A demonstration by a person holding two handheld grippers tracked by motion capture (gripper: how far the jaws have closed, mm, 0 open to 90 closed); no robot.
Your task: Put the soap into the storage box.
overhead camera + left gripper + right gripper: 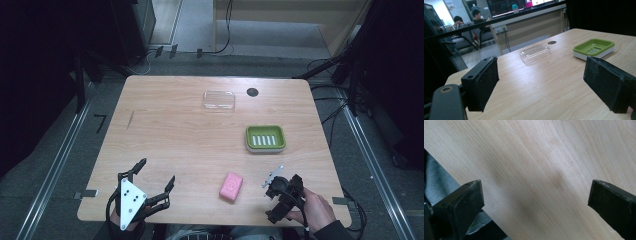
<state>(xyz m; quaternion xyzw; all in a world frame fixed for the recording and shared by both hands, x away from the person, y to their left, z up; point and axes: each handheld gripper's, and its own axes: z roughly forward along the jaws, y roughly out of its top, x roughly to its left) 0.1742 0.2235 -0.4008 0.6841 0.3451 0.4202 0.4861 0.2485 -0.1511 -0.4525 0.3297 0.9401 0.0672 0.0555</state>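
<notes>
High view shows my left gripper at the near left part of the wooden table, its jaws spread wide apart with nothing between them. My right gripper sits at the near right edge, held in my right hand, and its jaws also stand wide apart and hold nothing. A pink bar of soap lies flat on the table between the two grippers, closer to the right one and apart from both. A green soap dish with a slotted insert stands farther back on the right side, well apart from the soap. A clear plastic lid lies near the far edge, with a dark round hole in the tabletop just beside it to the right. Left gripper view looks level across the table: the two black jaws frame bare wood, with the clear lid ahead and the green dish to the right. Right gripper view looks down on bare wood grain near the table edge, with the pads far apart and no object between them.
</notes>
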